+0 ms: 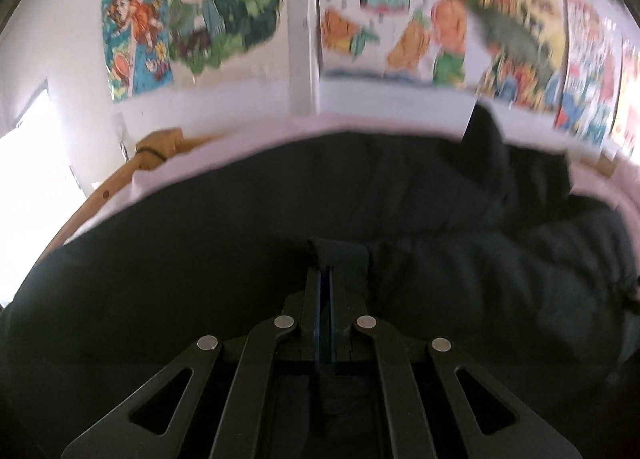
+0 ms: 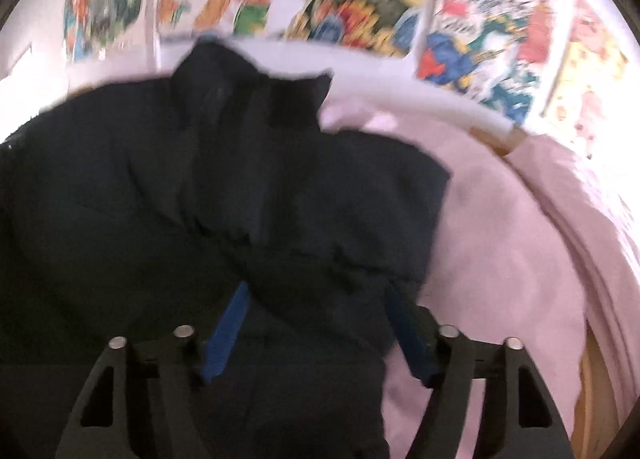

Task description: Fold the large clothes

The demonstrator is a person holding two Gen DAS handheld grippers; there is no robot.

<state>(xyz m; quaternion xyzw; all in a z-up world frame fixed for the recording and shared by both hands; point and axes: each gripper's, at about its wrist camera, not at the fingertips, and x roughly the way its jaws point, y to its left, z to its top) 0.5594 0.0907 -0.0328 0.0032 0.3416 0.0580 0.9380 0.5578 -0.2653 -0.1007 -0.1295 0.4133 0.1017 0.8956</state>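
Note:
A large dark puffy jacket (image 1: 240, 219) lies spread on a pale pink bed sheet (image 1: 208, 147). My left gripper (image 1: 325, 271) is shut, its blue pads pinched on a small dark flap of the jacket in front of me. In the right wrist view the jacket (image 2: 120, 199) fills the left and middle, its collar (image 2: 248, 79) at the far edge. My right gripper (image 2: 318, 291) has its jaws wide apart. A thick fold of the jacket lies between the blue fingers (image 2: 226, 335) and hides their tips; I see no squeeze on it.
A wooden bed frame (image 1: 120, 175) edges the sheet on the left. Bare pink sheet (image 2: 500, 239) spreads to the right of the jacket, with a wooden rim (image 2: 592, 379) beyond it. Colourful cartoon posters (image 1: 400, 11) cover the white wall behind the bed.

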